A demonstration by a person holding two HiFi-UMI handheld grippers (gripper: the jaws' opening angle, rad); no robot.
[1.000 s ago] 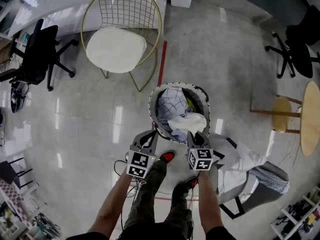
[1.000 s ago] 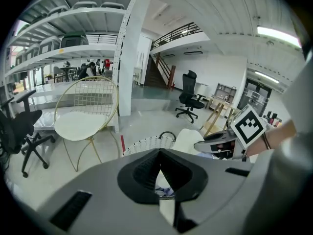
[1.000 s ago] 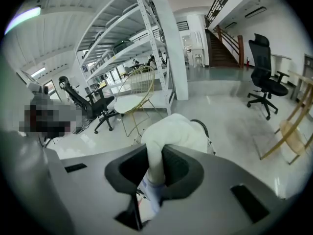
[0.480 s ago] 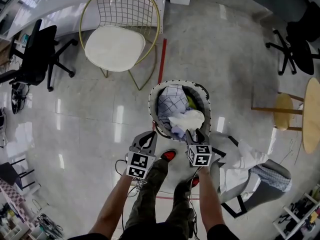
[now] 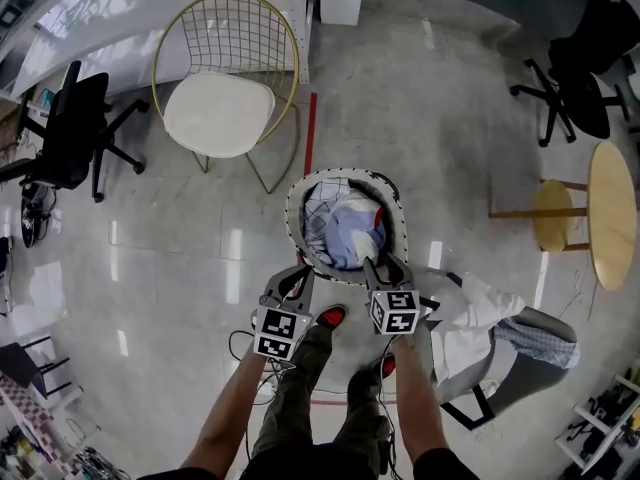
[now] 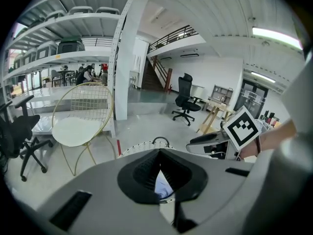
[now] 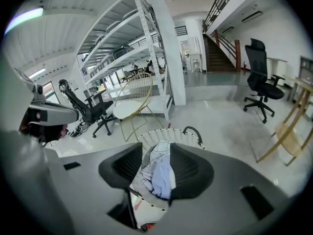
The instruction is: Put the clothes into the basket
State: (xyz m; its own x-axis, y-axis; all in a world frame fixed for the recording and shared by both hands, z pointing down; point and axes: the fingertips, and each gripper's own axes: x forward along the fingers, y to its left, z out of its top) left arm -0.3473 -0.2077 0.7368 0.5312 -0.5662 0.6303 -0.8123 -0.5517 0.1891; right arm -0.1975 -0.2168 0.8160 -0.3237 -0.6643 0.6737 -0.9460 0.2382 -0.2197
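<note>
A white woven basket point(image 5: 292, 208) stands on the floor right in front of me. It holds a checked cloth point(image 5: 322, 206) and a light blue garment point(image 5: 350, 233) on top. My right gripper point(image 5: 383, 265) hovers over the basket's near rim. Its jaws have just been opening, and nothing is between them. In the right gripper view the gap of that gripper point(image 7: 155, 173) shows the clothes point(image 7: 159, 177) lying below in the basket point(image 7: 168, 135). My left gripper point(image 5: 297, 273) is shut and empty, just left of the near rim. The left gripper view looks past its closed gripper point(image 6: 160, 177) to the basket's rim point(image 6: 142, 146).
A grey chair point(image 5: 530, 378) at my right carries a white garment point(image 5: 475, 323) and a grey checked one point(image 5: 540, 336). A gold wire chair point(image 5: 218, 113) stands beyond the basket. Black office chairs point(image 5: 70, 133) point(image 5: 580, 78) and a wooden table with a stool point(image 5: 555, 216) stand further out.
The white garment that hung from my right gripper over the near rim now lies inside the basket. The right jaws have parted. Both grippers rose slightly.
</note>
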